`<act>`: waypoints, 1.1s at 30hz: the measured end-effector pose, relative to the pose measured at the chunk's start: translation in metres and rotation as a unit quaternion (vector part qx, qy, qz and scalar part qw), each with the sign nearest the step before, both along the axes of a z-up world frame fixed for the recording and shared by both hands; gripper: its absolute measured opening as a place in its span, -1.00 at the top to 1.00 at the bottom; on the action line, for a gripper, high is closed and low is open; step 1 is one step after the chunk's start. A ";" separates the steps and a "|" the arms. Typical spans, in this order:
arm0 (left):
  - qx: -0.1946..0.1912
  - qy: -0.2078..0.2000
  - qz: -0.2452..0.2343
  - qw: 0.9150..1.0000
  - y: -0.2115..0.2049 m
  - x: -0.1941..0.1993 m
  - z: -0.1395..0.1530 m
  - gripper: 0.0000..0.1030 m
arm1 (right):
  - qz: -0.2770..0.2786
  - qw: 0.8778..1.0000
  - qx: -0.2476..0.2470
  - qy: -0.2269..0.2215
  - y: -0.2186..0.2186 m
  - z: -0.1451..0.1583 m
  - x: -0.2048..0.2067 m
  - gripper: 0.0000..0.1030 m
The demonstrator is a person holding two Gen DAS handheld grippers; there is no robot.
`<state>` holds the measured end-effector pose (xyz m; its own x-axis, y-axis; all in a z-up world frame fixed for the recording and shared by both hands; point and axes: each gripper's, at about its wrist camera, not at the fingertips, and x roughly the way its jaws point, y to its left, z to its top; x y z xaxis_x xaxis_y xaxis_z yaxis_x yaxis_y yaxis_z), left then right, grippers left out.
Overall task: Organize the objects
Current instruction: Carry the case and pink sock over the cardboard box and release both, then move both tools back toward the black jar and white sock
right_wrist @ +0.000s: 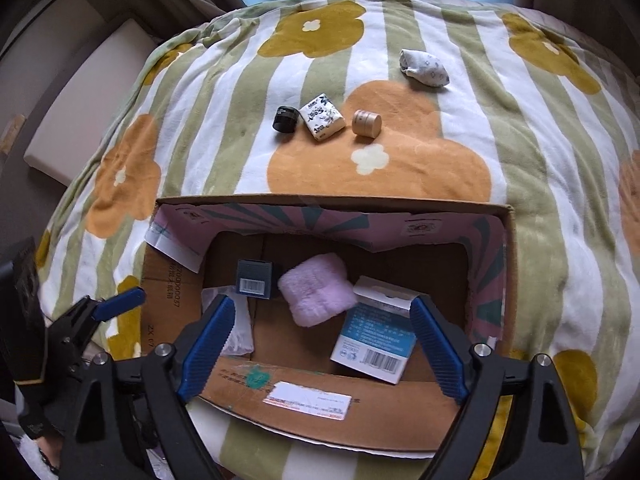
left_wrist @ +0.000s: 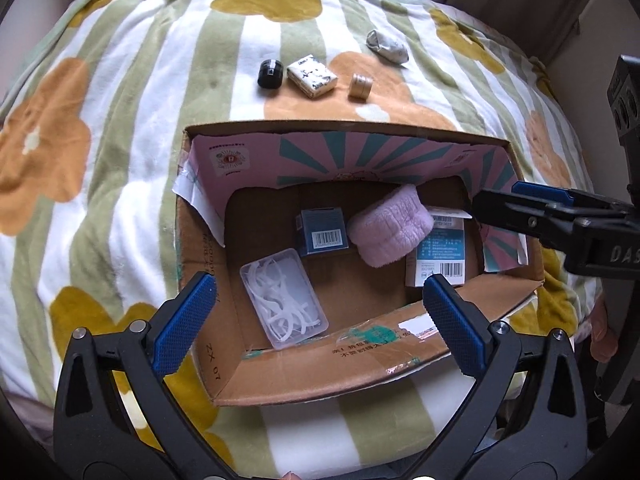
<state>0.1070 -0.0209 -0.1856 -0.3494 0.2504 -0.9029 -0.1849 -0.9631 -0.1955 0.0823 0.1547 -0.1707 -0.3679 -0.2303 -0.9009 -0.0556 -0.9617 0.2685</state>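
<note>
Left wrist view: left gripper (left_wrist: 320,312) and right gripper (right_wrist: 322,342) wide apart, empty, above cardboard box (left_wrist: 320,368).

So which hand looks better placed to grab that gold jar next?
Probably right. The gold jar lies almost straight ahead of the open right gripper; from the open left gripper it sits slightly rightward. Both hover empty over the cardboard box.

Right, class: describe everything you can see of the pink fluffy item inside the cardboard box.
The pink fluffy item looks like soft, plush fabric, rolled or folded into a thick bundle with ribbed rows across its top. It lies on the floor of the open cardboard box toward the far wall, between the dark blue barcoded box and the light blue carton, resting against the carton and at least close beside the dark box. Neither pair of tongs touches it.
</note>
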 end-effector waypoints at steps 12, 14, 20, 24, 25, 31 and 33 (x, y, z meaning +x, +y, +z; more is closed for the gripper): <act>-0.007 0.021 0.000 1.000 -0.003 -0.006 0.009 -0.99 | 0.016 0.999 0.039 0.010 0.001 0.010 0.000 -0.69; -0.005 0.029 0.003 1.000 -0.006 -0.007 0.013 -0.99 | 0.011 0.999 0.038 0.008 0.002 0.011 -0.001 -0.69; -0.001 0.036 -0.003 0.999 -0.012 -0.020 0.027 -0.99 | -0.002 0.999 0.040 0.015 0.008 0.022 -0.004 -0.69; -0.002 0.052 -0.015 0.999 -0.013 -0.031 0.046 -0.99 | -0.004 0.999 0.045 0.024 0.013 0.037 -0.010 -0.69; -0.002 0.056 -0.021 0.998 -0.012 -0.035 0.052 -0.99 | -0.002 0.999 0.045 0.027 0.014 0.041 -0.013 -0.69; -0.009 0.073 -0.052 0.996 -0.015 -0.073 0.078 -0.99 | 0.008 0.997 0.051 0.052 0.024 0.068 -0.038 -0.69; -0.012 0.079 -0.063 0.995 -0.016 -0.087 0.083 -0.99 | 0.009 0.997 0.053 0.060 0.028 0.075 -0.048 -0.69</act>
